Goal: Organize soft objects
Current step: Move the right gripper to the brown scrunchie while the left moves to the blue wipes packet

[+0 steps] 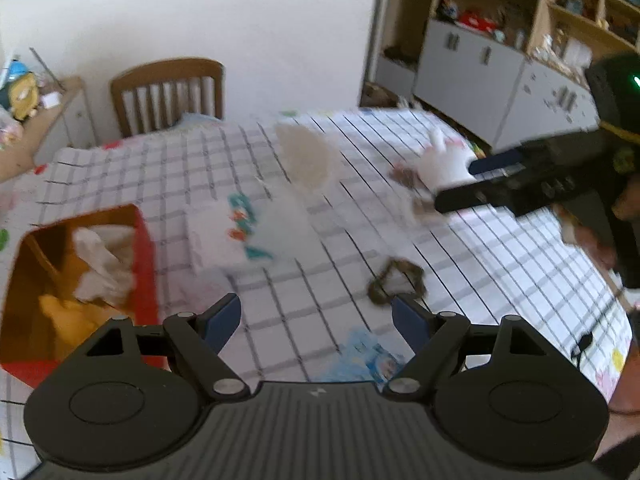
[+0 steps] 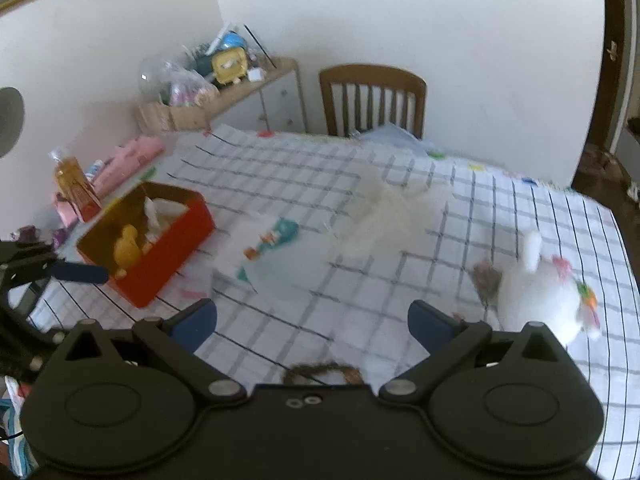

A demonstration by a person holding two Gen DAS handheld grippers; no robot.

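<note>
Left hand-held gripper (image 1: 316, 322): jaws apart, nothing between them — above the checked bench (image 1: 168, 168).
Right hand-held gripper (image 2: 312, 326): jaws wide apart, empty.
Red box (image 2: 176, 256): on the bench's left part, holding a yellow toy (image 2: 127, 250) and white cloth (image 2: 160, 210).
White plush (image 2: 540, 292): lying on the bench, well apart from the box.
Brown loop (image 1: 394, 282): flat on the bench — just ahead of the left fingers.

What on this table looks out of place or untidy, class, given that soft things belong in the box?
Several soft things lie loose on the checked tablecloth rather than in the red box: a white plush bunny on its side, a beige fluffy piece and a brown loop. Nothing looks spilled or damaged.
</note>
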